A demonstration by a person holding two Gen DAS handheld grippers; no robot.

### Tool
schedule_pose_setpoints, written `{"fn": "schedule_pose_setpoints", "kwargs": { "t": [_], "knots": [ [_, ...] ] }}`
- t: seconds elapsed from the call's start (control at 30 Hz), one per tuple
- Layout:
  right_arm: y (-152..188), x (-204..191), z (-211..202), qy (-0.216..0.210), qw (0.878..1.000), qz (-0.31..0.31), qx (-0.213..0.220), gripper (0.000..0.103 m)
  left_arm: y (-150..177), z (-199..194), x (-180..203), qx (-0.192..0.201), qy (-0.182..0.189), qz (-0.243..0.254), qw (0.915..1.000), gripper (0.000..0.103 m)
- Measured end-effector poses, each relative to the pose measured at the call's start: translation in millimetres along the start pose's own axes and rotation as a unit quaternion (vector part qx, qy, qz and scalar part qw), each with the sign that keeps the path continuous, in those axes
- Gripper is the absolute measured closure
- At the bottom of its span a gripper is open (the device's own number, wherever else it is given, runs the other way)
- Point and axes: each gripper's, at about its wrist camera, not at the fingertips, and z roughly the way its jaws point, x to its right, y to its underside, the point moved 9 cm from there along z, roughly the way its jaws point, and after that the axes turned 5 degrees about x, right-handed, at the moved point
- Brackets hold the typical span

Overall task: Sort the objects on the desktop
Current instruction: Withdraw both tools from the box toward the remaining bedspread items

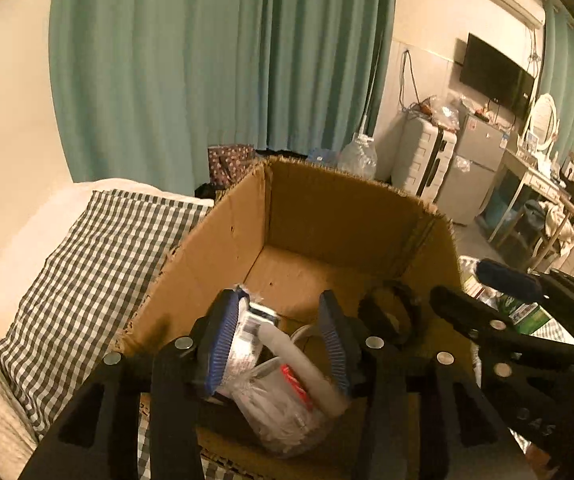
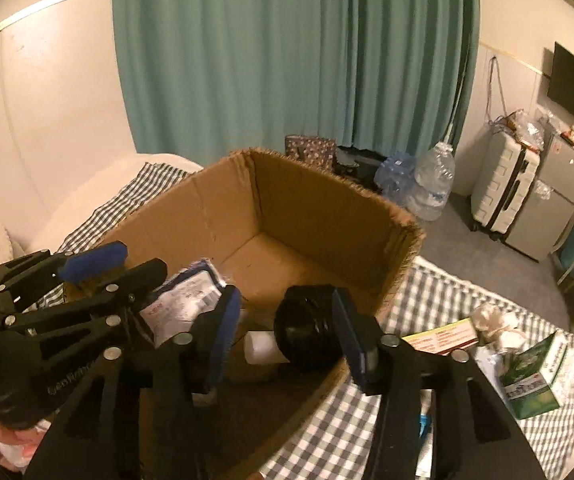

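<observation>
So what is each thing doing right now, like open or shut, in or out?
cardboard box: open-topped, partly filled.
left gripper: open over the box.
right gripper: open, around the black jar.
black jar: on its side in the box.
white packet: in the box.
green carton: outside the box, on the checked cloth.

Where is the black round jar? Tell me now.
In the right wrist view, the black round jar sits low in the cardboard box, between the right gripper fingers.
</observation>
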Motion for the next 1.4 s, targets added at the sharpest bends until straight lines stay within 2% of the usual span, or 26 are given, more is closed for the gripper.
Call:
{"fn": "schedule_pose_setpoints", "kwargs": {
  "t": [0.2, 0.27, 0.37, 0.47, 0.53, 0.63, 0.73, 0.83, 1.0, 1.1, 1.2, 1.3, 1.4],
  "knots": [
    [-6, 19, -37, 0.026, 0.999, 0.026, 0.027, 0.031, -16, -26, 12, 0.025, -0.003, 0.007, 0.9997, 0.040],
    [-10, 27, -52, 0.039, 0.998, 0.028, 0.041, 0.027, -26, -43, 21, 0.048, 0.008, 0.007, 0.9988, 0.023],
    [-16, 39, -75, 0.054, 0.996, 0.035, 0.059, 0.017, -38, -60, 31, 0.076, 0.014, 0.008, 0.9970, 0.010],
    [-22, 55, -100, 0.071, 0.993, 0.045, 0.080, 0.014, -46, -73, 40, 0.097, 0.020, 0.012, 0.9950, 0.001],
    [-25, 63, -114, 0.078, 0.992, 0.049, 0.086, 0.012, -49, -80, 48, 0.106, 0.023, 0.015, 0.9940, 0.000],
    [-27, 73, -139, 0.080, 0.991, 0.050, 0.099, 0.008, -54, -90, 62, 0.099, 0.025, 0.022, 0.9946, 0.000],
    [-27, 87, -165, 0.087, 0.987, 0.060, 0.121, 0.000, -58, -106, 73, 0.114, 0.028, 0.019, 0.9929, 0.000],
    [-25, 104, -186, 0.094, 0.984, 0.069, 0.132, 0.000, -62, -120, 90, 0.128, 0.022, 0.038, 0.9907, 0.000],
    [-21, 139, -212, 0.115, 0.982, 0.078, 0.128, 0.000, -77, -132, 126, 0.126, 0.012, 0.065, 0.9898, 0.000],
    [-17, 156, -225, 0.113, 0.984, 0.086, 0.110, 0.000, -95, -140, 143, 0.127, 0.024, 0.047, 0.9906, 0.000],
    [-18, 174, -237, 0.117, 0.983, 0.088, 0.112, 0.000, -103, -139, 162, 0.125, 0.047, 0.042, 0.9902, 0.000],
    [-25, 196, -246, 0.143, 0.978, 0.091, 0.121, 0.000, -94, -117, 179, 0.093, 0.043, 0.060, 0.9929, 0.000],
    [-26, 215, -241, 0.177, 0.975, 0.085, 0.101, 0.000, -83, -98, 189, 0.071, 0.040, 0.061, 0.9948, 0.000]
  ]
}}
